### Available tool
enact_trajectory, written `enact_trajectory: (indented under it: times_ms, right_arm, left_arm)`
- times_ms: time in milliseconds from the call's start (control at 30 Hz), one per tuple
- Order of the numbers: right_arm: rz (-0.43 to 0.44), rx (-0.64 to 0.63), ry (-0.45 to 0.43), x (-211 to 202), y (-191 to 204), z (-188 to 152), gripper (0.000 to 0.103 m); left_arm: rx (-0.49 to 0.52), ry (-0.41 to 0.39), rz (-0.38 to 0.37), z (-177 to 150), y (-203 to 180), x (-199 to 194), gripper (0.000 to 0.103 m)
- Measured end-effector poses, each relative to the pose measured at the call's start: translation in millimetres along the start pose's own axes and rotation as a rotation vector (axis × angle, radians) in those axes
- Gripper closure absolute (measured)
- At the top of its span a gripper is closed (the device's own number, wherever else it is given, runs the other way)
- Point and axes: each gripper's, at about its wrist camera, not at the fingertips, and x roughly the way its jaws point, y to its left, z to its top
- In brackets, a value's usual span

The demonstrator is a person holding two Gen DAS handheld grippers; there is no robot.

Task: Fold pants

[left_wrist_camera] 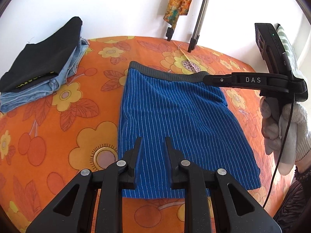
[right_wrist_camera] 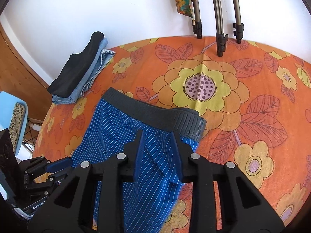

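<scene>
On the orange floral table (left_wrist_camera: 58, 128) I see the blue striped pants (left_wrist_camera: 175, 120) lying flat. My left gripper (left_wrist_camera: 153, 145) hovers parted over their hem, holding nothing. My right gripper (right_wrist_camera: 158, 137) is parted near the grey waistband (right_wrist_camera: 155, 112), a fabric fold between its fingers.

— Any lettering to read?
— "DAS", white capitals on the black plastic right gripper (left_wrist_camera: 213, 80), far right of the left one's fingers.
— Anything else?
— "GenRobot" on the black left gripper (right_wrist_camera: 58, 168), lower left. The yellow print on the folded black garment (left_wrist_camera: 37, 77) is unreadable.
</scene>
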Motion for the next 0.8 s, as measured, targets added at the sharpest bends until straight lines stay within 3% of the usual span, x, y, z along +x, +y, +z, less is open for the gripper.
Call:
enact_trajectory:
  times_ms: [167, 267, 333, 433, 600, 800]
  right_arm:
    - [-0.023, -0.01, 0.024, 13.9, -9.6, 5.2, 0.077]
    - [0.019, 0.033, -0.007, 3.7, -18.8, 8.0, 0.077]
    - [0.0, 0.055, -0.028, -4.6, -25.2, 7.3, 0.077]
    - [-0.042, 0.067, -0.023, -7.6, -36.4, 4.7, 0.065]
    - [0.001, 0.138, -0.002, -1.6, -56.0, 1.7, 0.065]
    - [0.058, 0.179, 0.013, 8.2, -62.3, 0.6, 0.065]
  left_arm:
    - [-0.005, 0.02, 0.028, -3.9, 7.6, 9.2, 0.084]
    - [-0.004, 0.012, 0.037, -5.3, 8.1, 8.5, 0.084]
    - [0.015, -0.007, 0.024, -4.4, 1.6, 1.9, 0.084]
    - [0.078, -0.048, -0.018, -3.4, -24.0, -11.8, 0.084]
    - [0.185, -0.061, -0.143, -8.0, -80.0, -21.3, 0.084]
    - [0.252, -0.004, -0.251, -17.1, -118.3, -12.8, 0.084]
